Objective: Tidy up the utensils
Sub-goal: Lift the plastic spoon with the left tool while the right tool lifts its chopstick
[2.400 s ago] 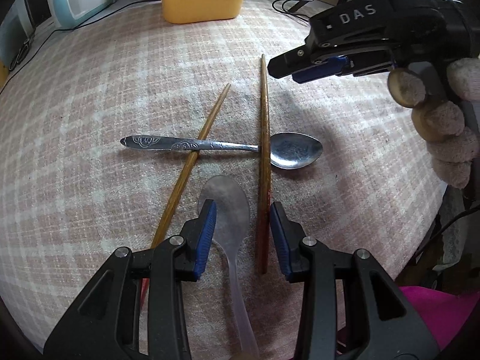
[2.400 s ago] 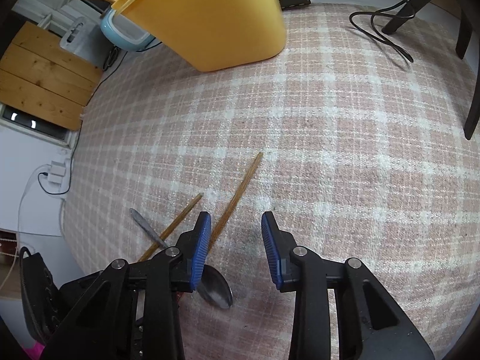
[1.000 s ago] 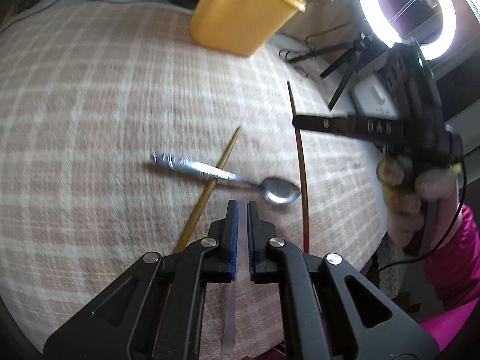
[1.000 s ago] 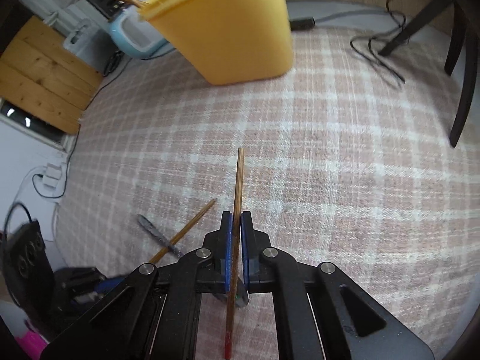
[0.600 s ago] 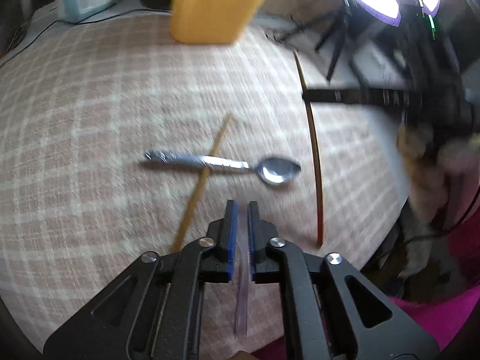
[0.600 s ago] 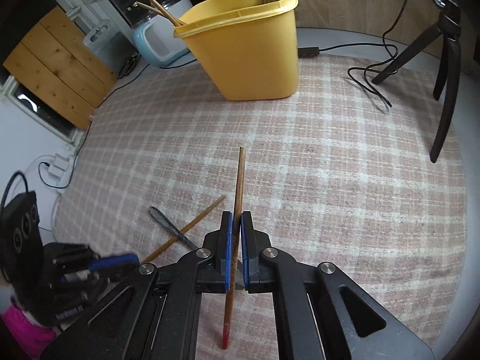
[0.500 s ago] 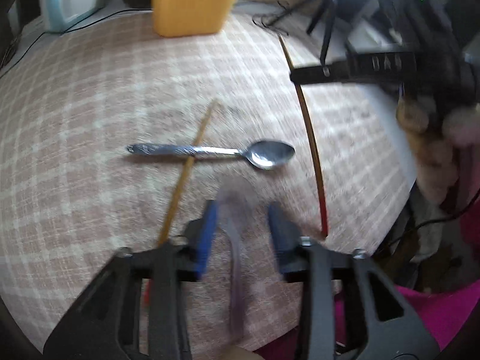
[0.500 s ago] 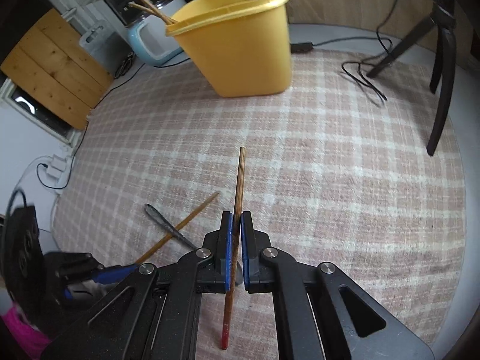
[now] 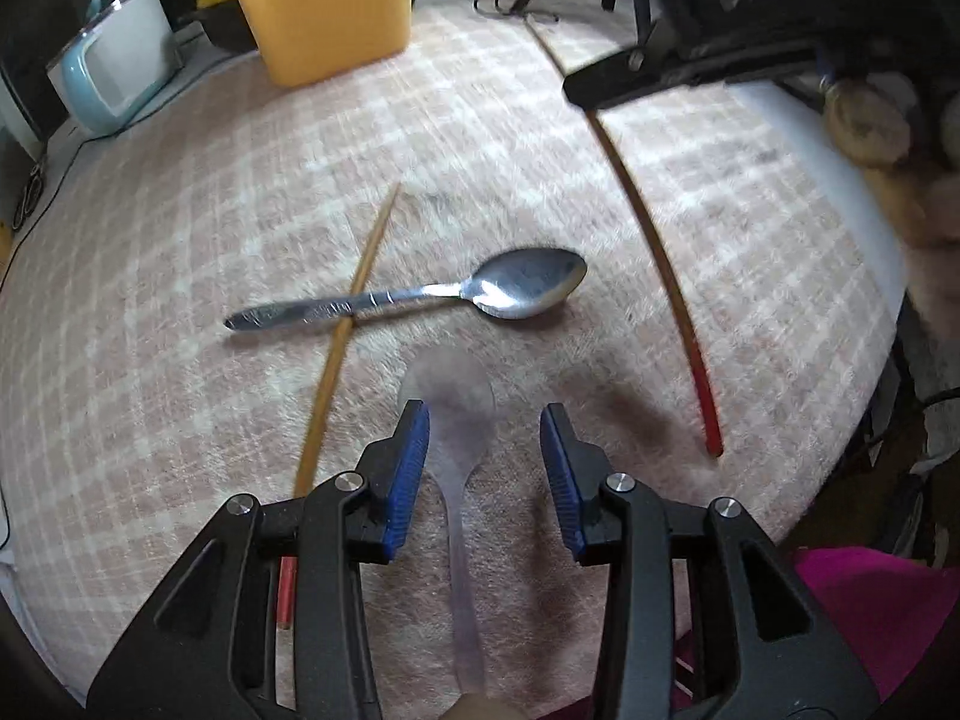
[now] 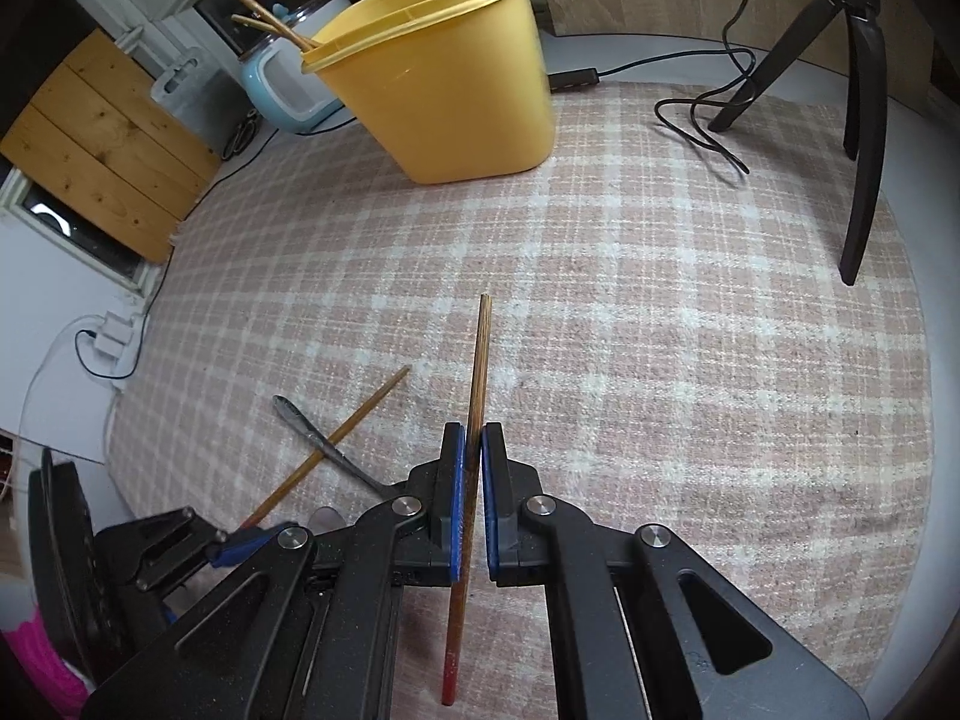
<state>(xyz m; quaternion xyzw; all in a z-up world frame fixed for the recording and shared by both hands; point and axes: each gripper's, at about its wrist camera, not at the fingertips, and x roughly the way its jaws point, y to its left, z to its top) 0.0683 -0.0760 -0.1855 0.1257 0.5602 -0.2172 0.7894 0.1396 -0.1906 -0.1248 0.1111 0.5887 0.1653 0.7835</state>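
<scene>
Chopstick clamped and lifted; yellow bin next.

Dark chopstick [image 10: 478, 396] pinched mid-shaft between clenched jaws of right gripper [image 10: 472, 501], tip aimed toward yellow bin [image 10: 444, 78], well short of it, above the plaid cloth [image 10: 660, 330]. Best carried over the rim, tipped steeply, let go only once the tip is inside beside the sticks already standing there. Nearer than the bin: second chopstick [image 9: 342, 348] crossed under metal spoon [image 9: 420, 297]; translucent spoon [image 9: 456, 456] flat on the cloth between released jaws of left gripper [image 9: 485, 474], pads not pressing it. Re-grip needs centring on the thin handle.
</scene>
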